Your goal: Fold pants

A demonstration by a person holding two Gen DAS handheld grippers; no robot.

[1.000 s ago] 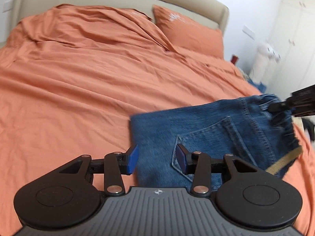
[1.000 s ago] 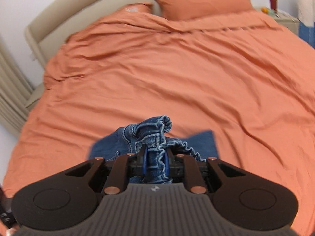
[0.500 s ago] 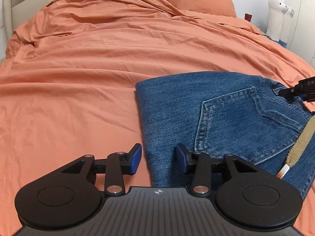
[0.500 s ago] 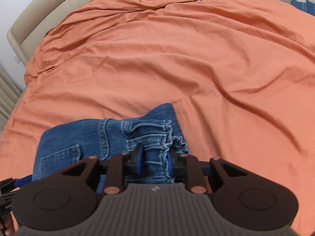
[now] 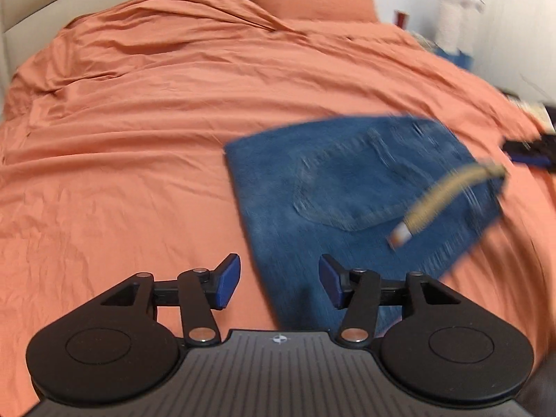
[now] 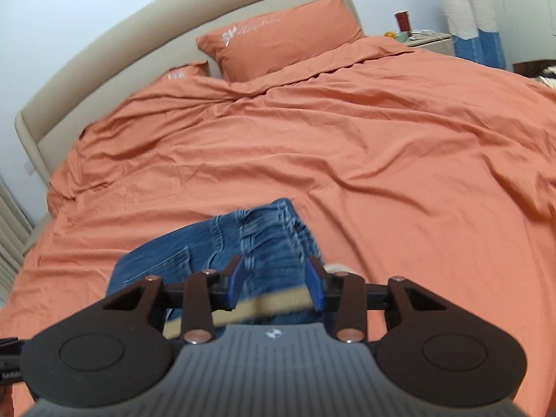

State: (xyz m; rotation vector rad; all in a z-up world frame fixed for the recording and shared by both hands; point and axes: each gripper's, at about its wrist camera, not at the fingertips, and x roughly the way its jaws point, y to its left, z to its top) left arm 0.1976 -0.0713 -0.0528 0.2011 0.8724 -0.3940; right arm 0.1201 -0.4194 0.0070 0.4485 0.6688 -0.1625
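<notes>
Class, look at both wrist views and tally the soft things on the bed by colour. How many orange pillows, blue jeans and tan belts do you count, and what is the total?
Orange pillows: 2
Blue jeans: 1
Tan belts: 1
Total: 4
</notes>
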